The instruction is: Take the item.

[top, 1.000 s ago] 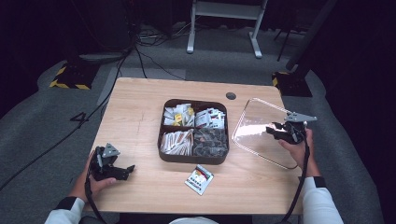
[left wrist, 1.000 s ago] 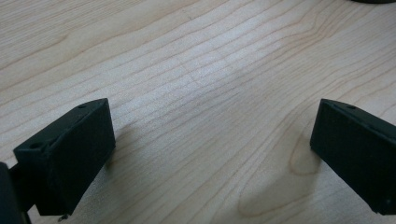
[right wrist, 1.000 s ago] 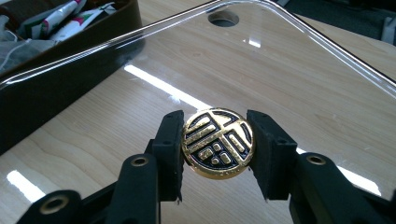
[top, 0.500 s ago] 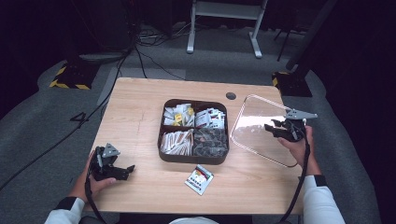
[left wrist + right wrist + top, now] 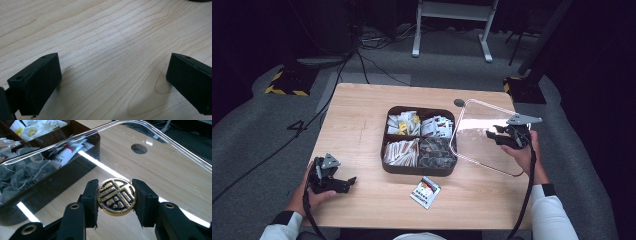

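Currently the right gripper (image 5: pixel 498 136) is clamping the round gold-and-black knob (image 5: pixel 116 196) of a clear lid (image 5: pixel 477 129), one black pad pressing on each side of the knob. The lid is hanging tilted in the grip just to the right of the brown tray (image 5: pixel 393 167), its left edge reaching up to the tray's right wall and its far corner lying near a dark round hole (image 5: pixel 459 102) in the wooden table (image 5: pixel 362 115). Through the clear panel the right gripper view is showing the tray's wall and the packets behind it.

The tray is sitting open near the middle of the table and is showing four compartments:
- far left: white and yellow sachets (image 5: pixel 403 122);
- far right: white packets with red print (image 5: pixel 436 126);
- near left: brown and white stick packets (image 5: pixel 401 150);
- near right: dark grey bags (image 5: pixel 436 150).

A single loose sachet (image 5: pixel 425 191) is lying flat on the table just in front of the tray, apart from it.

The left gripper (image 5: pixel 343 183) is resting at the near left corner of the table in the person's left hand (image 5: pixel 314 192), well apart from the tray. Its jaws are standing wide apart with bare wood between them, gripping nothing.

The right hand (image 5: pixel 524 152) is holding its gripper above the table's right edge, with white sleeves (image 5: pixel 549 215) showing at the bottom of the high view.
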A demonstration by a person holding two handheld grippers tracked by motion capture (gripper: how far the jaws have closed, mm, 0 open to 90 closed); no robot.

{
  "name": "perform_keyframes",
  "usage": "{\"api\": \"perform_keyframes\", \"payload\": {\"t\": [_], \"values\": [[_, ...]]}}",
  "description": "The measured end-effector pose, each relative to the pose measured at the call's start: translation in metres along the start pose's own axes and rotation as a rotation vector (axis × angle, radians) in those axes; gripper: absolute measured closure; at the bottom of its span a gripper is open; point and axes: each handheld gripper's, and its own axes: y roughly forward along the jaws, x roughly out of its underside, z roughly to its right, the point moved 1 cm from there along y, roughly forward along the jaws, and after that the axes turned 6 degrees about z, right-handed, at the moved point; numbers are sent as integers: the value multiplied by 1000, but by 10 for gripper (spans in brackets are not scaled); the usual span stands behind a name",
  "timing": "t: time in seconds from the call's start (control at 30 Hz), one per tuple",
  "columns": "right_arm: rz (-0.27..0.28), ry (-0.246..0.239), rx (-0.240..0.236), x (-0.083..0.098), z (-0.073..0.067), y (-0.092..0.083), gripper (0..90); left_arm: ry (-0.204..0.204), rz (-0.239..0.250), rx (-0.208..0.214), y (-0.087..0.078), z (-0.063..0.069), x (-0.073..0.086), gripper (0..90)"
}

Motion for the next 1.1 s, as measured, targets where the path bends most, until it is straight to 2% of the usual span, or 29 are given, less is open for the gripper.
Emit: {"api": "perform_keyframes", "payload": {"t": [0.27,0.53,1.1], "values": [[3,-17,-25,-10,-9,9,585,0,0,0,0,0,0,2],[-4,-39,-60,-21,-25,24,585,0,0,0,0,0,0,2],[-22,-90,-147,-48,-71,69,585,0,0,0,0,0,0,2]]}}
